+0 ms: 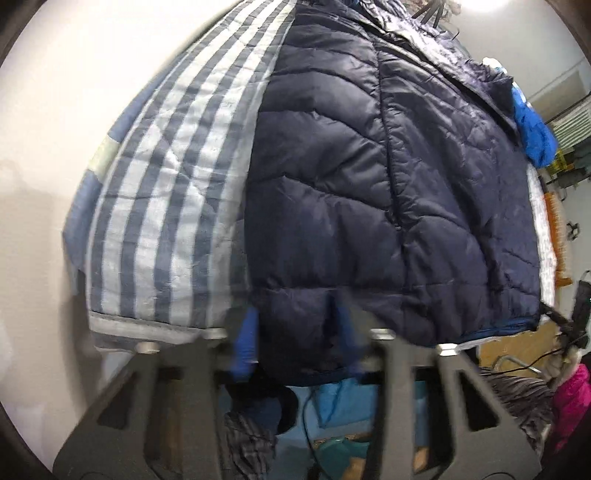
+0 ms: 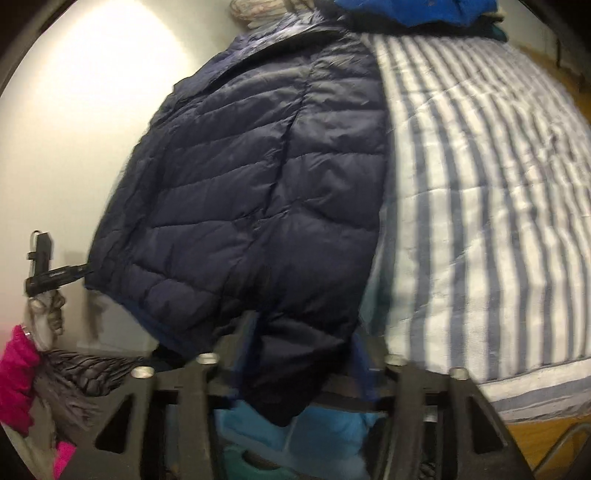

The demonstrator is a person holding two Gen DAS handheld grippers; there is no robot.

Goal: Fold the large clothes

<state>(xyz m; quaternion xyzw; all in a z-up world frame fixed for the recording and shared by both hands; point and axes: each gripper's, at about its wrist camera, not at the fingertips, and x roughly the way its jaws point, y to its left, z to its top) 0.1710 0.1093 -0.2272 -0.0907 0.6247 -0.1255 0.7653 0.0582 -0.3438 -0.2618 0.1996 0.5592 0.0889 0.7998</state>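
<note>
Navy quilted puffer jacket lies spread across a blue-and-white striped quilted bedcover, its hem hanging over the near edge. In the left wrist view the left gripper has its blue-padded fingers pinching a fold of the hem between them. In the right wrist view the right gripper likewise squeezes the jacket's lower corner, dark fabric bunched between its fingers and drooping below. A bright blue garment sits at the jacket's far end, and a pink puffy garment shows off to the side.
</note>
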